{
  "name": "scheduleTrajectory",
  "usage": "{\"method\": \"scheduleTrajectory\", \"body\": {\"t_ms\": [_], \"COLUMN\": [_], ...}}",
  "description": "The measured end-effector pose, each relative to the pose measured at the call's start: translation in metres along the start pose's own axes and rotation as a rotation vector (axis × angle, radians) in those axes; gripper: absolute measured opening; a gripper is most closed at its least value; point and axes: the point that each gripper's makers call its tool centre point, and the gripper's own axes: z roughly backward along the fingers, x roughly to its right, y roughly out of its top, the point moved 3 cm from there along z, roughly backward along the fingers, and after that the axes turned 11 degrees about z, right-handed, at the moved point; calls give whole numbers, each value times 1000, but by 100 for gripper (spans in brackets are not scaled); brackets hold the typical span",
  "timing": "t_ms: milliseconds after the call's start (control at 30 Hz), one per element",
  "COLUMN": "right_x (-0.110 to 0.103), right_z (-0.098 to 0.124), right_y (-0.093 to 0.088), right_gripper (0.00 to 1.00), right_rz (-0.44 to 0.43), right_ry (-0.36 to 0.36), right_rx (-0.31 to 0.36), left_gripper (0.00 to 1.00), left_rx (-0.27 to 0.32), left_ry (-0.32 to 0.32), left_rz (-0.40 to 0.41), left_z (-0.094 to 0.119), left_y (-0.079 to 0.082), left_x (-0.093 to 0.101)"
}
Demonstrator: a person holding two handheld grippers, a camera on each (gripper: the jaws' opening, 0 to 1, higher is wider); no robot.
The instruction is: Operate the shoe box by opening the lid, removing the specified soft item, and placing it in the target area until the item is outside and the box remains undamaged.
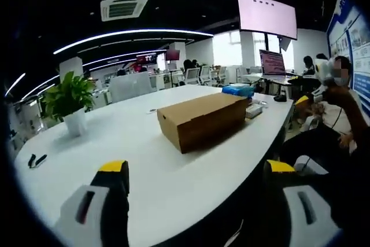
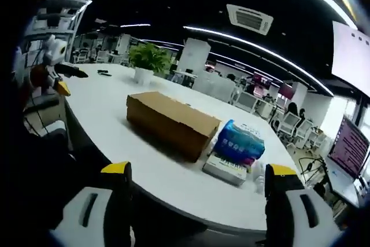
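On a long white table (image 1: 144, 137) in an open-plan office, a closed brown cardboard shoe box (image 1: 202, 120) sits lid-on, its contents hidden. In the left gripper view, small dark items (image 1: 36, 160) lie near the table's left edge and a potted plant (image 1: 69, 102) in a white pot stands well left of the box. The box lies mid-table with its long axis running from the near left up toward the far right. Just beyond its far end rests a blue pack (image 1: 238, 90) over a flat white box (image 1: 253, 110), and at the far right a person (image 1: 338, 102) sits beside the table. The left gripper (image 1: 196, 169) hovers short of the box, its yellow-tipped jaws wide apart and holding nothing.

In the right gripper view, another gripper (image 2: 55, 65) shows at far left, the plant (image 2: 149, 61) behind, then the shoe box (image 2: 172, 121) angled from upper left to lower right, with the blue tissue pack (image 2: 240, 142) touching its right end atop the white box (image 2: 226, 169). The right gripper (image 2: 198, 170) stands off the table edge, jaws spread wide, empty.
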Motion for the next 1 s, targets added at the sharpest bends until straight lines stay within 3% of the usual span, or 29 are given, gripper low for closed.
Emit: {"method": "scheduleTrajectory", "body": {"t_ms": [67,200,433,1000], "right_x": [0,-4,-23,-29], "right_z": [3,-4,-8,-3], "right_y": [-16,-29,-32,-28], "right_gripper": [100,100,99,97], "right_rz": [-82,-98,-99,-103], "right_ry": [-12,2,64,68], "right_rx": [-34,-74,-98,-81], "left_gripper": [99,99,99,99], "left_rx": [8,4,9,12], "left_ry": [0,-5,12,26], "left_rz": [3,14,7,-5], "left_z": [0,-2,4,4], "left_y": [1,1,5,8], "left_x": [1,2,-1,0]}}
